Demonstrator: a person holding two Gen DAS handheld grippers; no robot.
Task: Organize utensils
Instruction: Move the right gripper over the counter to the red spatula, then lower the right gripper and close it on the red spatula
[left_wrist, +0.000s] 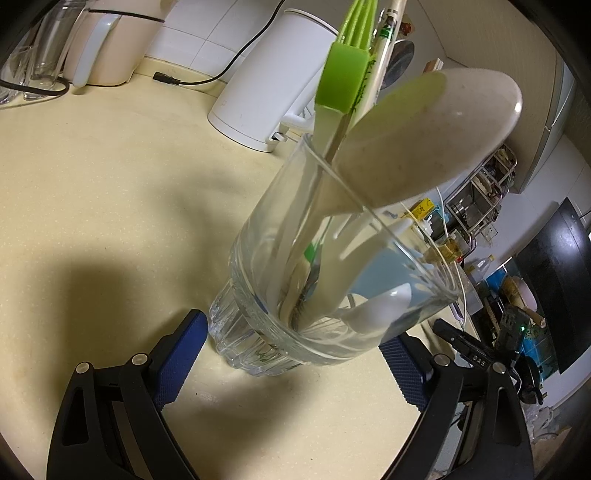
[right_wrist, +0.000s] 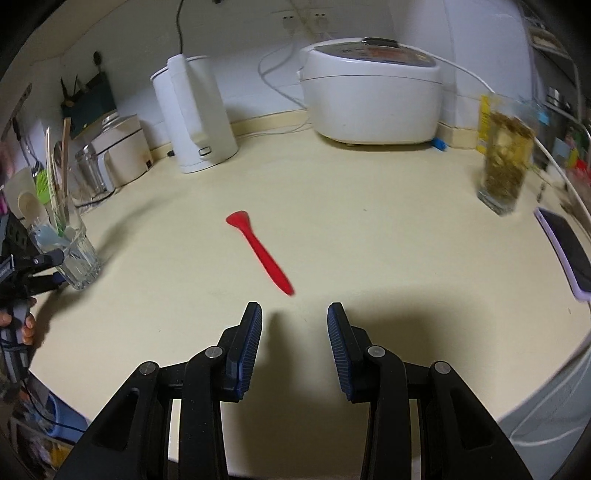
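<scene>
The cream counter (right_wrist: 369, 229) takes up most of the scene. At its back, against the wall, sits a white rice cooker (right_wrist: 373, 92), and to the left of the cooker stands a white kettle (right_wrist: 195, 114). Right of the cooker, nearer the edge, is a glass of yellow-green stuff (right_wrist: 506, 162), blurred, with a phone (right_wrist: 569, 254) lying in front of it.

Far left of the cooker stands the glass (left_wrist: 314, 280) already holding utensils: a pale paddle (left_wrist: 424, 147), a green brush (left_wrist: 343, 81) and chopsticks (left_wrist: 388, 55) stick up out of it. The left gripper (left_wrist: 291, 354) has its blue pads on either side of the glass base; whether they press on it I cannot tell.

In front of the cooker, out on the open counter, lies the red spatula (right_wrist: 260, 251), flat, blade end toward the kettle. The right gripper (right_wrist: 294, 314) hangs just short of its handle tip, jaws parted at a middling width, nothing between them.
</scene>
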